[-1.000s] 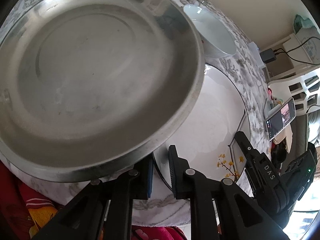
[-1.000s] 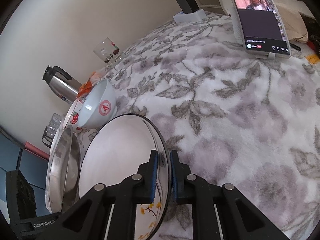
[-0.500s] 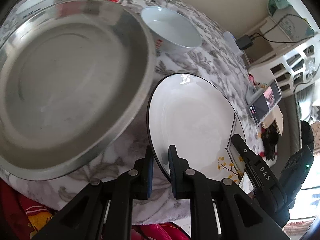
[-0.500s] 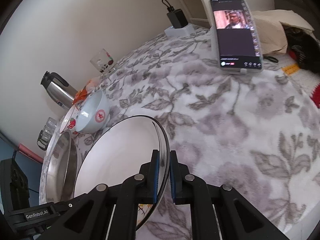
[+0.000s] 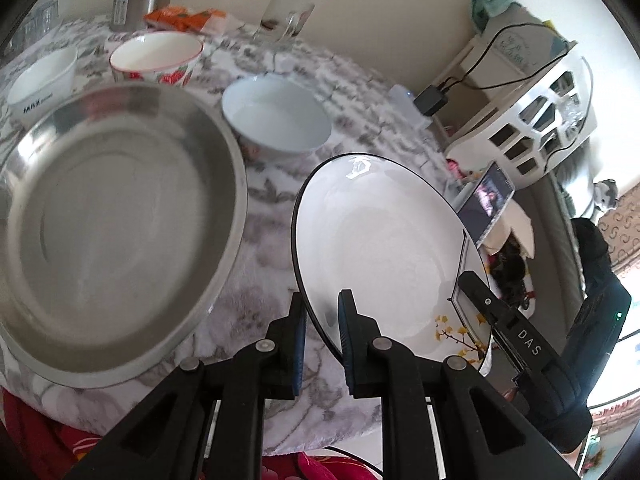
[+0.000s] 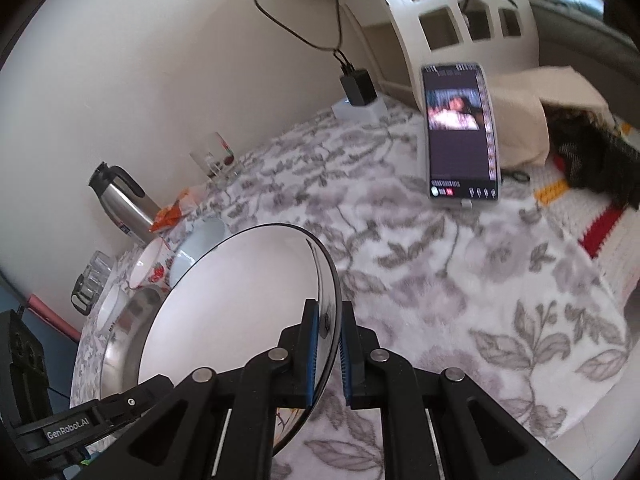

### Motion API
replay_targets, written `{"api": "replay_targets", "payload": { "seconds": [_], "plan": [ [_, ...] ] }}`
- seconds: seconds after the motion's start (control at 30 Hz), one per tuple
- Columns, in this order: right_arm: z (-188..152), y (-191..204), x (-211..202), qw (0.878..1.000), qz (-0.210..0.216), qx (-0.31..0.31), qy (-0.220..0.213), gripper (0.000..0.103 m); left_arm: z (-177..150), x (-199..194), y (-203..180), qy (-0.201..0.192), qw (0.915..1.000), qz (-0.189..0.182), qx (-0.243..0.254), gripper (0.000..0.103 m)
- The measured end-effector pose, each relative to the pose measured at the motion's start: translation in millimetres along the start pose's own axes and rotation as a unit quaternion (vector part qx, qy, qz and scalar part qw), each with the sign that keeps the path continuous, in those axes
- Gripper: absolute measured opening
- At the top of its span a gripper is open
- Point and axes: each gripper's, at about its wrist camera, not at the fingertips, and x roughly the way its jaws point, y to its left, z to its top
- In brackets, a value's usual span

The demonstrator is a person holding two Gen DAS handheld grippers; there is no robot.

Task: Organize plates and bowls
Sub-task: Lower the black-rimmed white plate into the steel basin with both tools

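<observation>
Both grippers hold the same white plate (image 5: 384,240), the one with a thin black rim and a small yellow flower sprig near its edge; the left gripper (image 5: 322,320) is clamped narrow on the near left part of the rim, its blue-lined pads on either face of the plate; the right gripper (image 6: 328,344) pinches the opposite rim in the same narrow way, and its black body shows at the lower right of the left wrist view. The plate is tilted and sits clear of the flowered cloth (image 6: 460,280) that covers the bench; it lies just beside the large steel plate (image 5: 112,216), which rests on the cloth to its left with a strip of cloth between the two. Behind the white plate stands a plain white bowl (image 5: 276,116); farther back are a bowl with red strawberries (image 5: 156,58) and another white bowl (image 5: 42,78) with dark lettering; a steel flask (image 6: 120,200), an orange packet (image 5: 184,18) and a drinking glass (image 6: 214,156) stand along the wall. A phone (image 6: 460,132) with a lit screen is propped upright on the cloth, well apart from the dishes; a black charger (image 6: 358,86) sits on a white block by the wall.
</observation>
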Motion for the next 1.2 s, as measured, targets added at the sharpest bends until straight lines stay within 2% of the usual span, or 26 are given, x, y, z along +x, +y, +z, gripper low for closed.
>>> {"api": "replay_targets", "payload": {
  "seconds": [0.2,0.6,0.9,1.2],
  "plan": [
    [9,32,-11,1.0,0.006,-0.018,-0.018,0.011,12,-25,9,-0.038,0.9992,-0.01,0.001,0.017],
    [15,97,-5,0.998,0.033,-0.042,-0.023,0.011,39,-72,49,-0.102,0.9943,-0.018,-0.028,0.016],
    [11,146,5,0.997,0.051,-0.063,-0.015,0.012,56,-93,92,-0.124,0.99,-0.014,-0.066,0.016],
    [1,195,25,0.994,0.071,-0.083,0.004,0.013,67,-105,143,-0.136,0.9827,-0.001,-0.125,0.016]
  ]
}}
